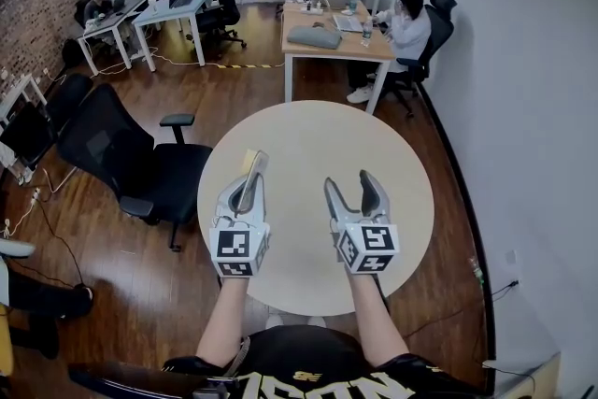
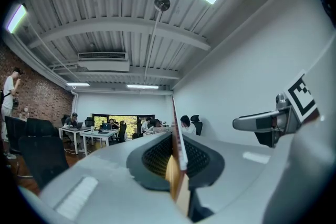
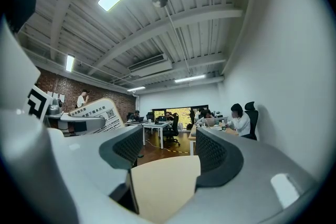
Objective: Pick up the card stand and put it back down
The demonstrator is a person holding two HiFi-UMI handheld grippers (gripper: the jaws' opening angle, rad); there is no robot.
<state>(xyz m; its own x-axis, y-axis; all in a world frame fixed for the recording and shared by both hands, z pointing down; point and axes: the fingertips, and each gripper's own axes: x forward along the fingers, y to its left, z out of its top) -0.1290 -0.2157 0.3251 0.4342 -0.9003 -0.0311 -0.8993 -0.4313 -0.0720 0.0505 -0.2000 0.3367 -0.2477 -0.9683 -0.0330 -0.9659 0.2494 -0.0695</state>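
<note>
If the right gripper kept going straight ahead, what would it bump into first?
Nothing close: the right gripper points level over the round table, so its way looks free. Far beyond, probably the wooden desk; depth is unclear.

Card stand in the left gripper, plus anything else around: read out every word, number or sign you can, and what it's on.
White rounded card stand: printed rows of characters and a QR code, too small to read.
Black shirt: large pale letters, cut off at the frame edge, unreadable.
Cubes on the left gripper and right gripper: black-and-white square markers, no words.
</note>
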